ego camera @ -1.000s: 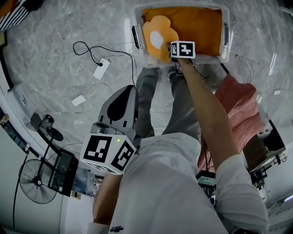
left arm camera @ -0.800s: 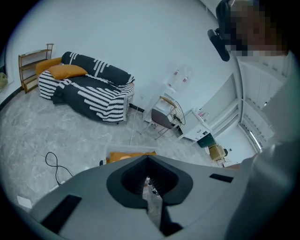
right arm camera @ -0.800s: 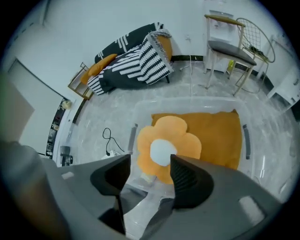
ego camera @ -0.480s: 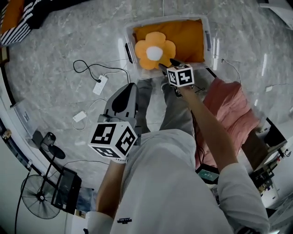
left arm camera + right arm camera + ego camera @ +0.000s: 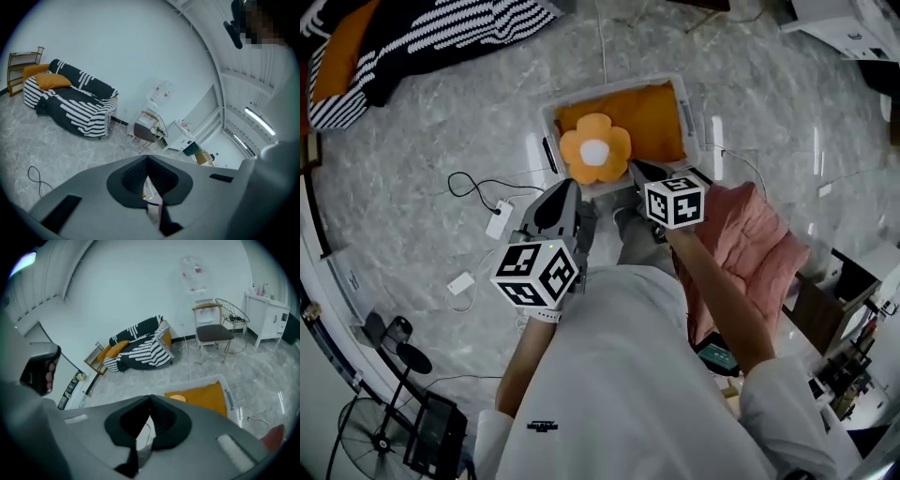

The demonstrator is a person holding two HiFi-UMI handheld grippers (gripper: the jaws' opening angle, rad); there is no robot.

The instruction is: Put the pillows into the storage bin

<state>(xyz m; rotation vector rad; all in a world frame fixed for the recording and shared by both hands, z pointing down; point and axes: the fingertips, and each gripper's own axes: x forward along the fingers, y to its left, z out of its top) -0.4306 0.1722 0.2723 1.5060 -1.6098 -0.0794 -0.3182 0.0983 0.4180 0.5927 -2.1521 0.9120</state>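
A clear storage bin (image 5: 546, 120) stands on the marble floor ahead, with a flat orange pillow (image 5: 652, 117) lying in it. A flower-shaped orange pillow (image 5: 594, 152) with a white centre rests on the bin's near left part. My right gripper (image 5: 634, 166) hangs just short of the bin's front rim, jaws closing until the tips meet, nothing between them. My left gripper (image 5: 571, 185) is beside it, shut and empty. The right gripper view shows the bin (image 5: 228, 392), its orange pillow (image 5: 208, 397) and the flower pillow (image 5: 177, 398) past the shut tips (image 5: 150, 397). The left gripper (image 5: 147, 159) points across the room.
A pink cushion (image 5: 755, 246) lies on the floor to my right. A striped sofa (image 5: 441, 33) with an orange pillow (image 5: 337, 47) stands at the far left. Cables and a power strip (image 5: 499, 220) lie left of the bin. A chair (image 5: 213, 329) stands by the wall.
My right gripper has drawn back from the bin towards me and its jaws have closed. The flower pillow, which stood at the bin's front rim, now lies in the bin. The left gripper has risen.
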